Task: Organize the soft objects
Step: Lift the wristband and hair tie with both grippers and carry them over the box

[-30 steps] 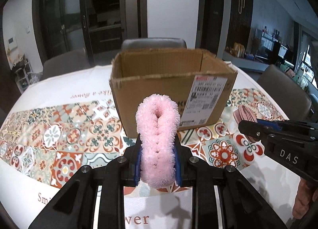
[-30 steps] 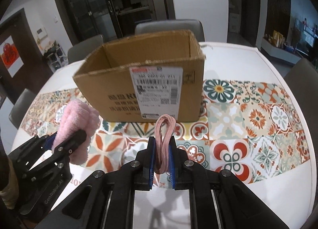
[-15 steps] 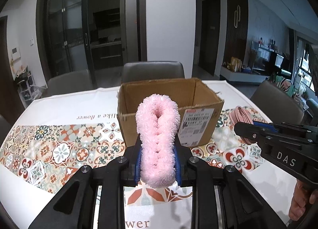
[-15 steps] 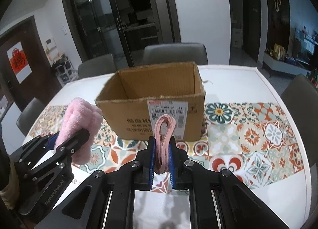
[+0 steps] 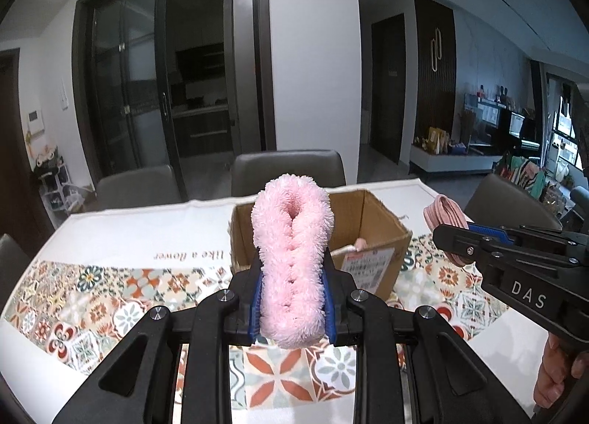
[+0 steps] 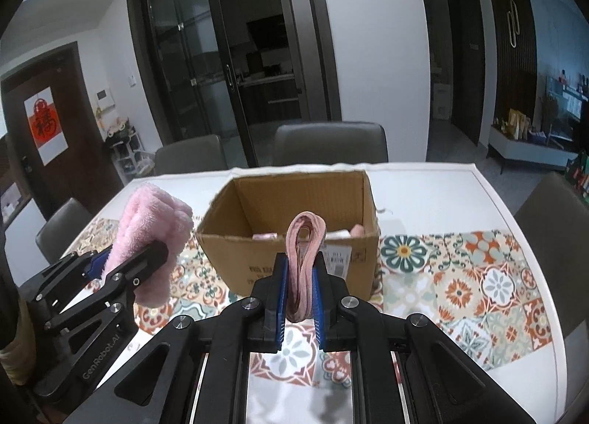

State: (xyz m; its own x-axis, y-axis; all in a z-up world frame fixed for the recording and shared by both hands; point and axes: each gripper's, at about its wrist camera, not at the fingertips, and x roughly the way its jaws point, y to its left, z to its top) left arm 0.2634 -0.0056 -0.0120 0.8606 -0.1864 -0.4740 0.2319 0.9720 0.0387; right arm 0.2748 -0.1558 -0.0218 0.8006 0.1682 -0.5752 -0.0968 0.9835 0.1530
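Left wrist: fluffy pink scrunchie (image 5: 292, 262) between fingers (image 5: 256, 295)

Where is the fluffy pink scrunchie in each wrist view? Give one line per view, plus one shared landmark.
Left wrist view: the fluffy pink scrunchie stands bottom centre, clamped in the left tool.
Right wrist view: it sits at left, beside the box.
Shared landmark: the open cardboard box on the table.
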